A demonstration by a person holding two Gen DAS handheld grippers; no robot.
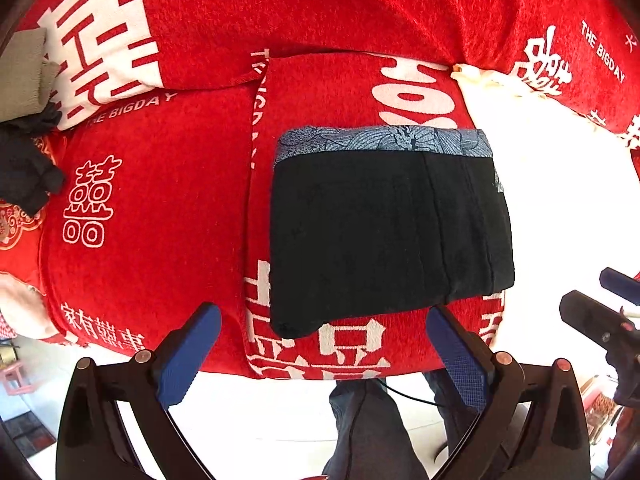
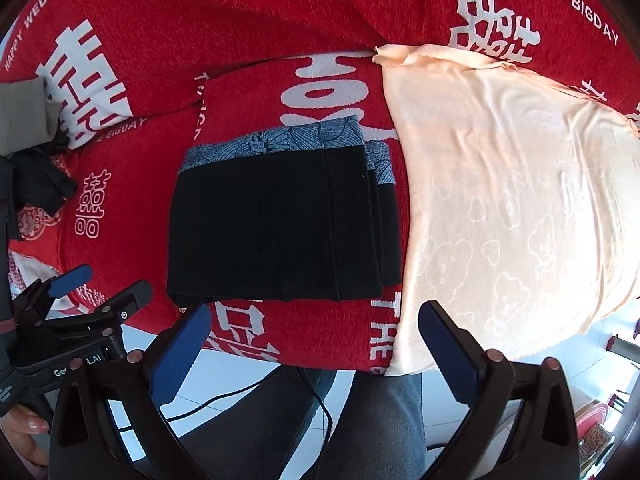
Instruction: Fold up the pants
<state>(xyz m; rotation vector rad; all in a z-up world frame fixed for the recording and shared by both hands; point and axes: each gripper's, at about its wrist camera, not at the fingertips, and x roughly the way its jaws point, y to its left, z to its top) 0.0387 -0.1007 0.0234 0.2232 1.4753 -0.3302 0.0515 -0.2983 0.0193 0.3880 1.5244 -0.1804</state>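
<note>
Black folded pants with a blue patterned waistband lie just beyond both wide-open, empty tongs, left and right.

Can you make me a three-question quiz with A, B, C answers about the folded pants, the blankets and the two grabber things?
1. Where do the black pants lie?
A. On the red cover
B. On the floor
C. Held up in a grabber

2. What colour is the patterned band along the far edge of the pants?
A. Yellow
B. Blue-grey
C. Green

3. How are the two grabbers right now?
A. Both squeezing the pants
B. One open, one closed
C. Both open, holding nothing

Answers:
1. A, the pants rest flat on the red cover, next to the peach cloth.
2. B, the band shows a blue-grey leafy print.
3. C, the left gripper and the right gripper have their blue fingers spread wide, short of the near edge of the pants.
</note>
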